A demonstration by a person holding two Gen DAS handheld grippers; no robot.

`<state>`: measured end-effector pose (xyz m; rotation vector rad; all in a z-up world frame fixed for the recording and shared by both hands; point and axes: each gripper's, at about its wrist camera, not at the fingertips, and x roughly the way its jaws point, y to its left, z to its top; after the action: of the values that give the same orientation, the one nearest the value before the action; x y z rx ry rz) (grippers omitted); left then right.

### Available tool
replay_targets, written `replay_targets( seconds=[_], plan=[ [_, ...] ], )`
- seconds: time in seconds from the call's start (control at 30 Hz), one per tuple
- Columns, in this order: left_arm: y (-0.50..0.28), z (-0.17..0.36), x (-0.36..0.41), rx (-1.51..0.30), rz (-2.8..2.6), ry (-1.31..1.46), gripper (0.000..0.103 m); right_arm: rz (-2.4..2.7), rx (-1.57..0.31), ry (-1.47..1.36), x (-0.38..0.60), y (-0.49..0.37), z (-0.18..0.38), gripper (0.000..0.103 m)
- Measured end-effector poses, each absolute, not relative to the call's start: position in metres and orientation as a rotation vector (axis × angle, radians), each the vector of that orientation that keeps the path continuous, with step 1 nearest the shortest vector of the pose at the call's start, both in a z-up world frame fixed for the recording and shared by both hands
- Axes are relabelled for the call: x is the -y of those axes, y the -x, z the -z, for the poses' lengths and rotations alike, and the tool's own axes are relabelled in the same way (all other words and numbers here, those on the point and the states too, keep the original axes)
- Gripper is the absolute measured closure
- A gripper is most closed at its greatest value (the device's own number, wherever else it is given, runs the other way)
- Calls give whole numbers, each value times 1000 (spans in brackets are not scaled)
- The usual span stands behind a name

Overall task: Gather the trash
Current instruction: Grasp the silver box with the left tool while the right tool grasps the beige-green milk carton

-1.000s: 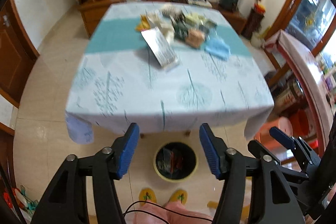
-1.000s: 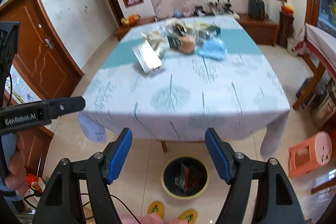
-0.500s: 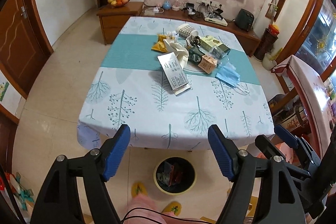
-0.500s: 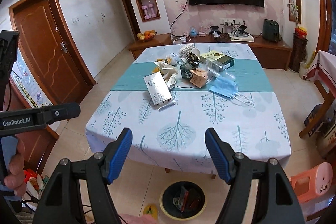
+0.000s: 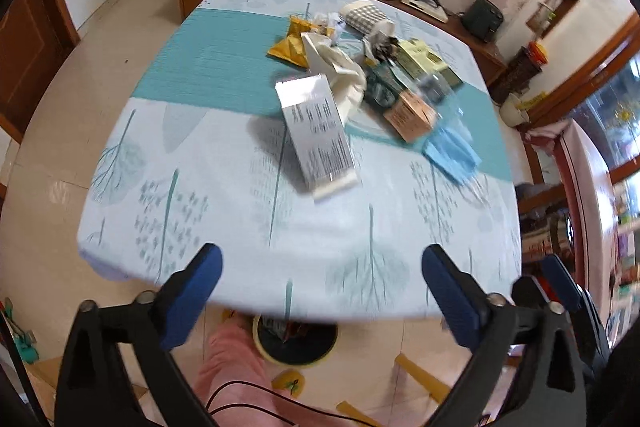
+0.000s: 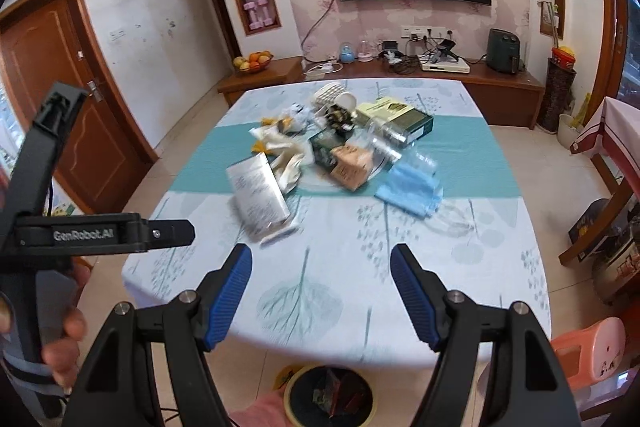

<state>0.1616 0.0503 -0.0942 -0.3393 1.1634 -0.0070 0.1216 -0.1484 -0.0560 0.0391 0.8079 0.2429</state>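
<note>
Both grippers hang over the near edge of a table (image 5: 224,227) covered with a pale cloth printed with trees and crossed by a teal band. The left gripper (image 5: 320,269) has its blue-padded jaws spread wide with nothing between them, and the right gripper (image 6: 322,267) is likewise spread wide and holds nothing.

The trash sits in a heap around the teal band, in the upper middle of both views. Closest to the grippers lies a white printed packet (image 5: 320,137), flat and angled toward the lower right of the left view. Behind it lie a crumpled cream bag (image 5: 340,75) and a yellow wrapper (image 5: 292,45). To the right is a small tan carton (image 5: 410,115), with a blue face mask (image 5: 452,153) just beside it. A green and yellow box (image 6: 400,117) lies at the back of the heap.

On the floor under the near table edge, at the bottom of both views, stands a round bin (image 6: 330,397) with a yellow rim and wrappers already inside.
</note>
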Motion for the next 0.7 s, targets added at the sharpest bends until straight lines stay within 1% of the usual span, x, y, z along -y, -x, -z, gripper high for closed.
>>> replay_targets(
  seconds=[0.23,0.37,0.57,0.7],
  plan=[
    [-243,144,-49,-1228,-107,362,2,-210,-856,-34,139,-209,75,31],
    [-273,172,-51,-1267,-208,376,2,-197,-884,-7,132,-247,91,31],
    [-300,197,-49,-1301,-290,394,2,-190,-934,29,126,-287,114,31],
    [-308,204,-46,-1299,-302,387,2,-185,-952,63,124,-307,123,31]
  ],
)
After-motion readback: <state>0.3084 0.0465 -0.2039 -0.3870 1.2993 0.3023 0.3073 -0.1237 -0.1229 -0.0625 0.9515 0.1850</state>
